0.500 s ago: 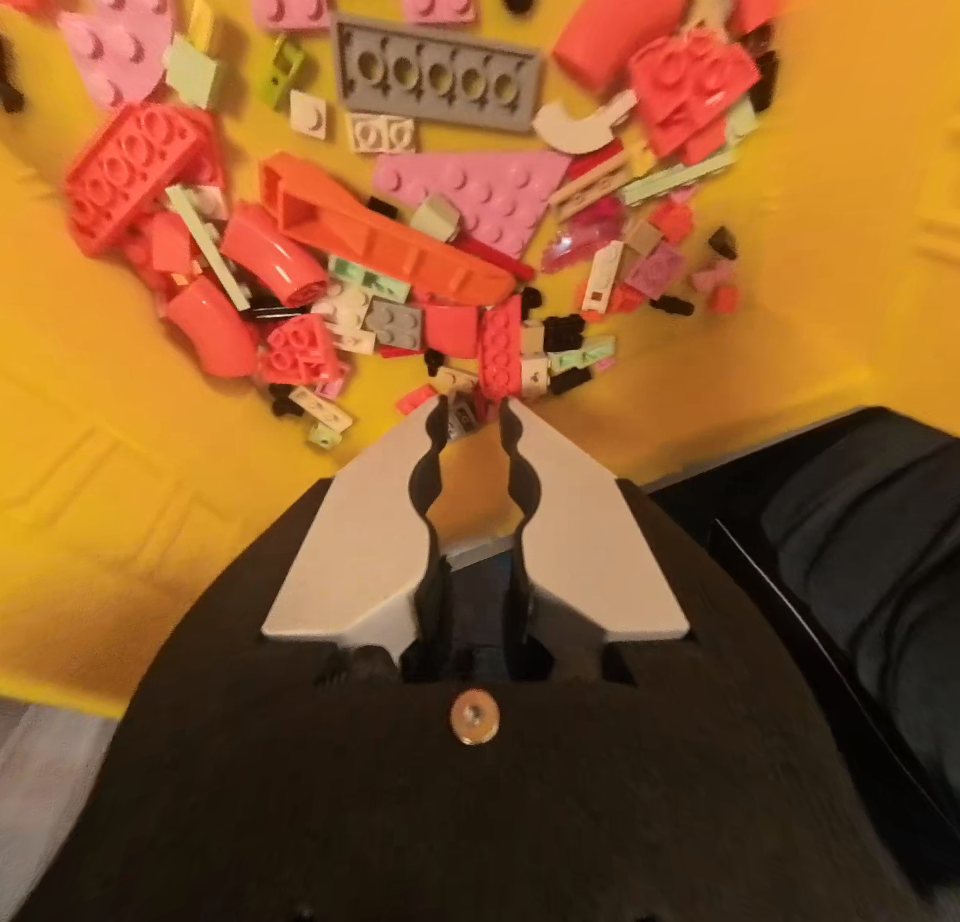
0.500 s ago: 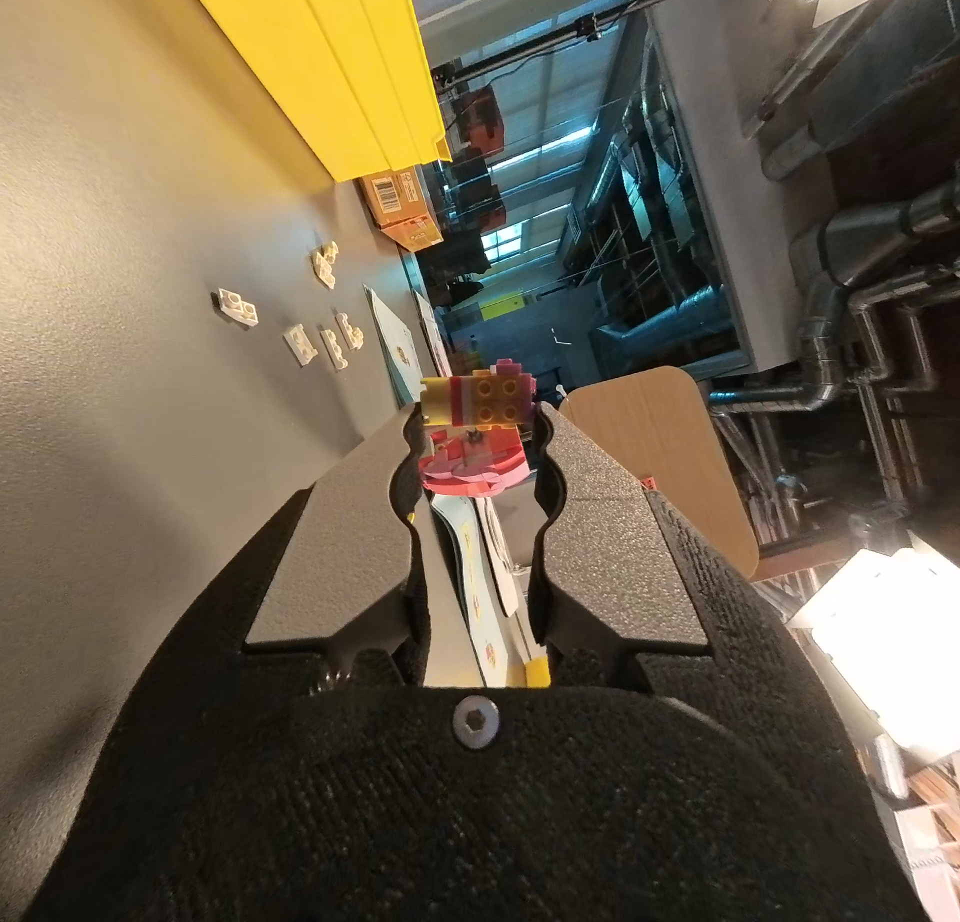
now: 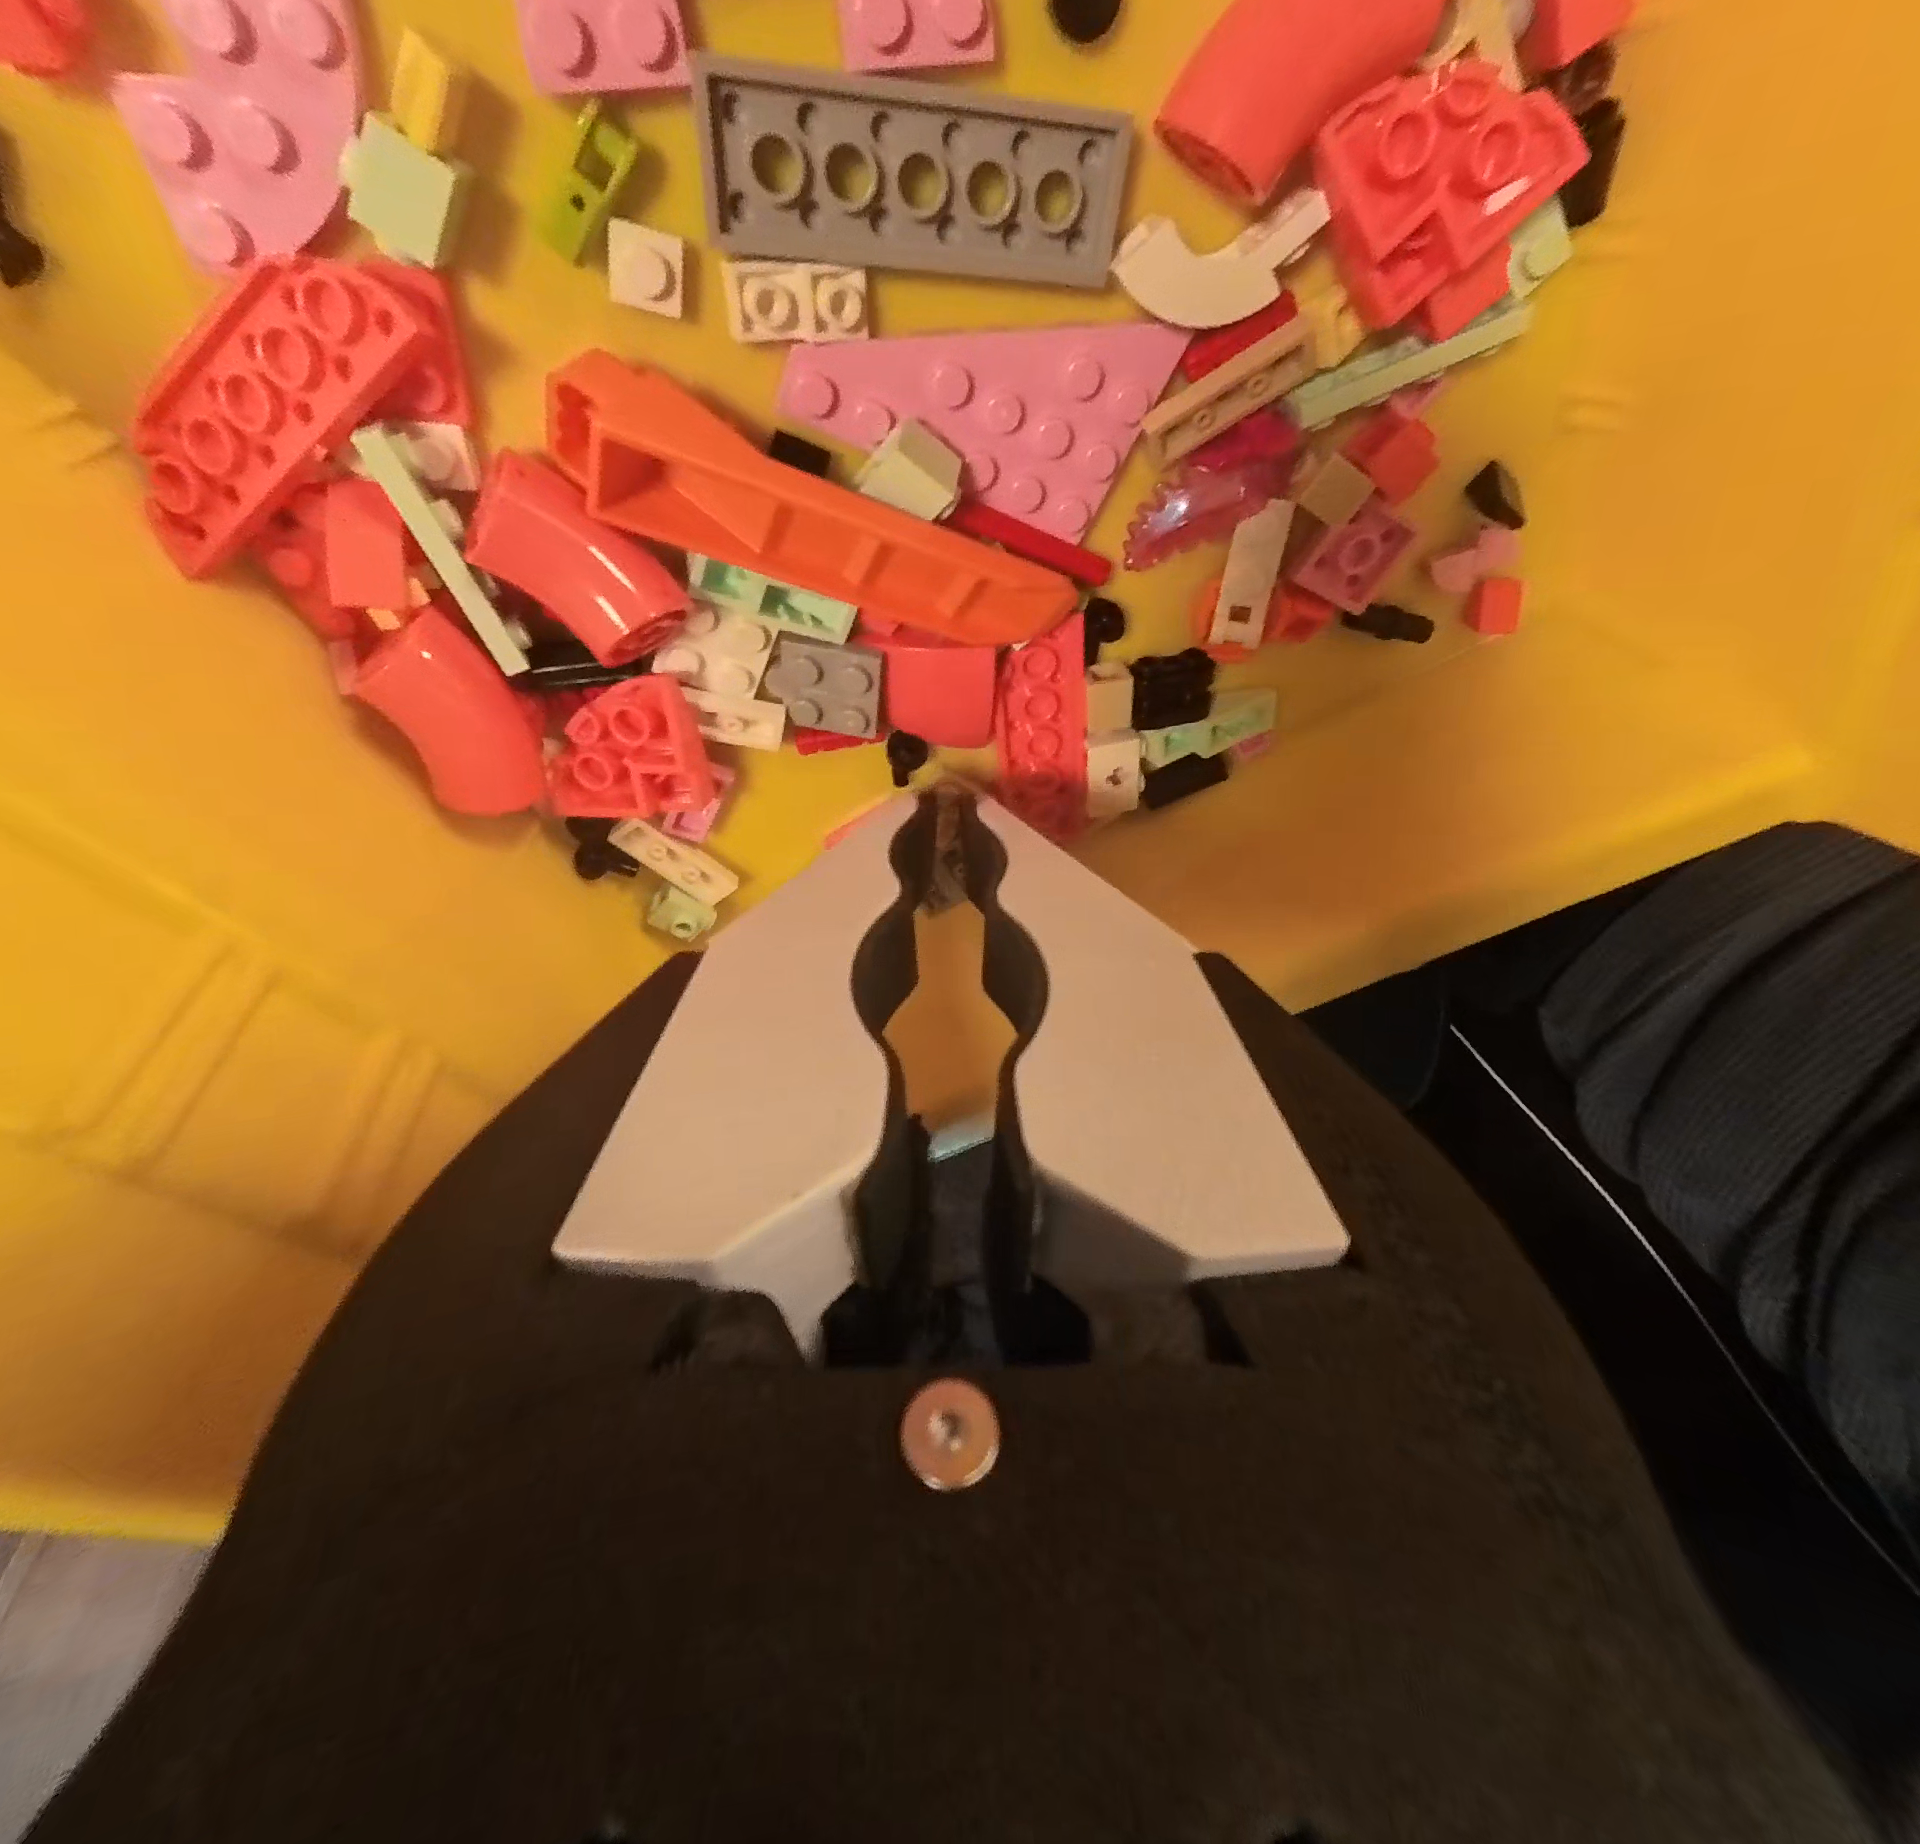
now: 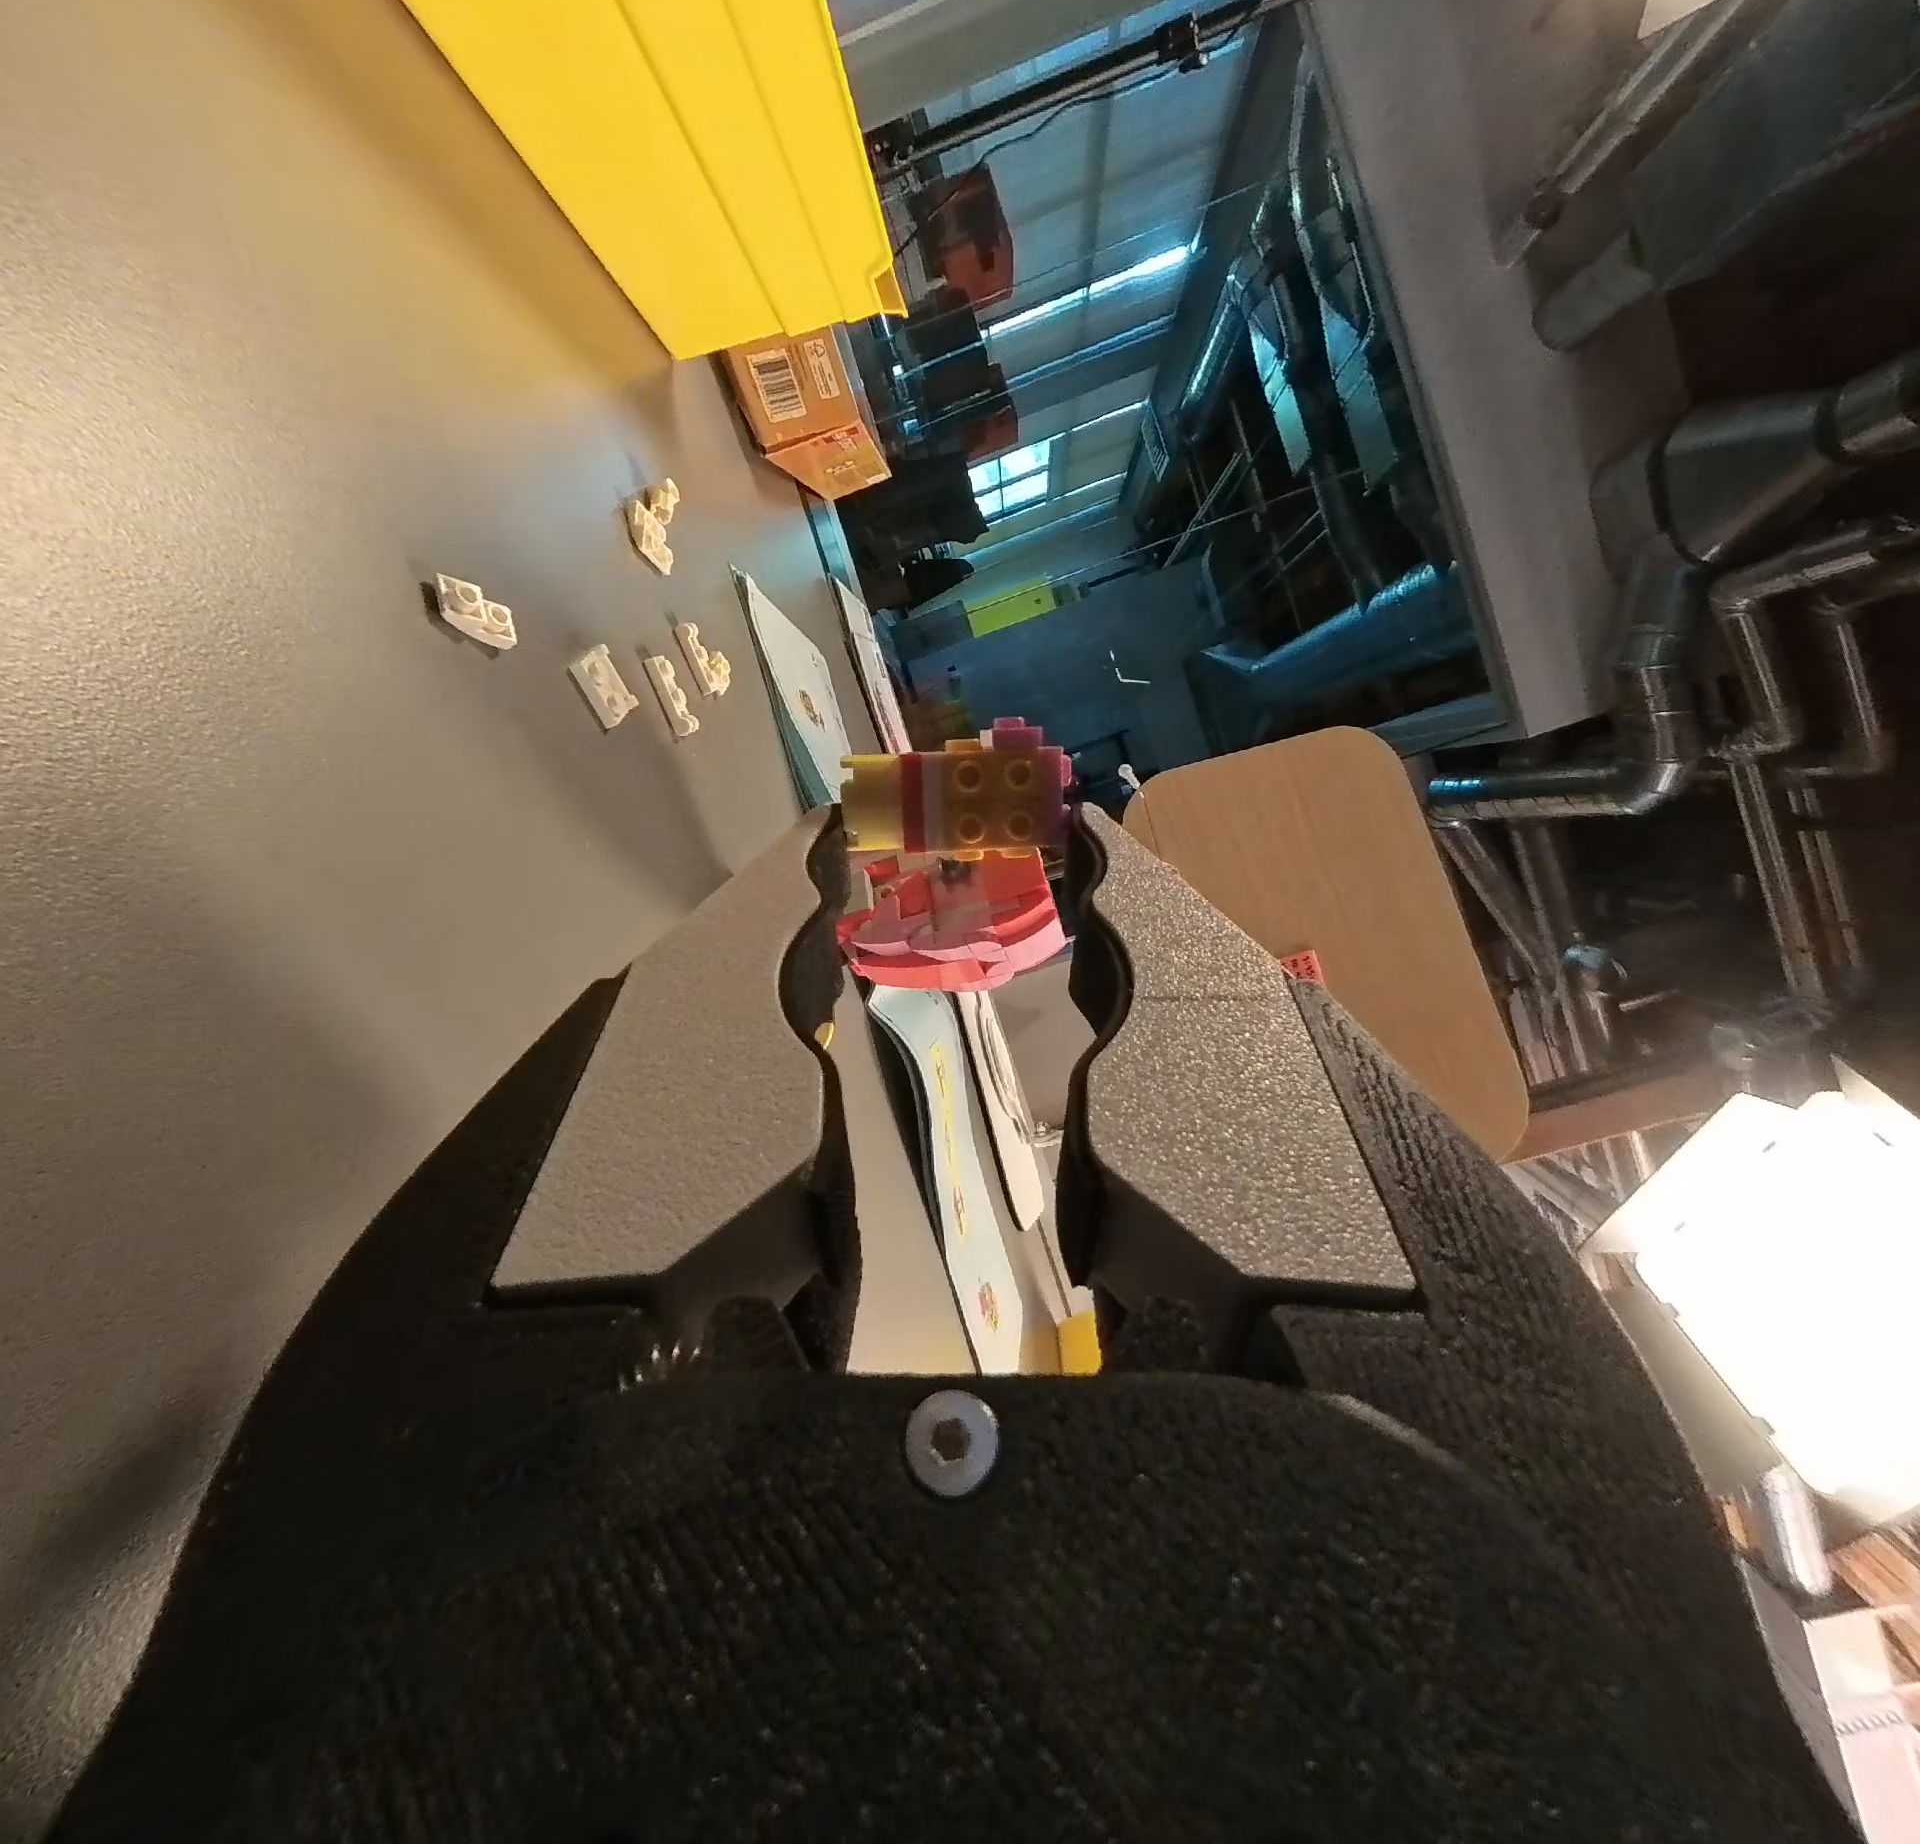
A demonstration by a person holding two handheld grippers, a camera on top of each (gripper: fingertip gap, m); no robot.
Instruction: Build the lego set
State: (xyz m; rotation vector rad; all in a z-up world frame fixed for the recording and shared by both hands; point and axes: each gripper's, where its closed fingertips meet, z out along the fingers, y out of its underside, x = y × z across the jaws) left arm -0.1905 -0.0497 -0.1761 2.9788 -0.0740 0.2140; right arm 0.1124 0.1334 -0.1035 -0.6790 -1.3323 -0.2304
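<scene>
My left tongs (image 3: pixel 943 807) are closed narrow on a small thin grey piece (image 3: pixel 945 859), pinched between the two tips; I cannot tell exactly what piece it is. They are inside the yellow bin (image 3: pixel 208 963), at the near edge of the heap of loose bricks. Just at 1 o'clock from the tips stands a coral studded plate (image 3: pixel 1044 724), and at 11 o'clock a small black pin (image 3: pixel 906 755). Farther at 12 o'clock lies the long orange piece (image 3: pixel 810 527), and beyond it the grey plate with holes (image 3: pixel 914 184). At 9 o'clock and at 3 o'clock the floor of the bin is open; the bin's dark outer edge is at 4 o'clock.

My right tongs (image 4: pixel 951 838) hold the small brick model (image 4: pixel 956 849), yellow, pink and orange above, with a round pink and red base; both pads press on its sides. It is in the air beside the grey table (image 4: pixel 260 755). At 10 o'clock five white pieces (image 4: pixel 603 682) lie well apart on the table. At 11 o'clock is the yellow bin's outer wall (image 4: pixel 644 111), and behind it a cardboard box (image 4: pixel 805 412) with a barcode label. Printed sheets (image 4: pixel 800 693) lie just behind the model.
</scene>
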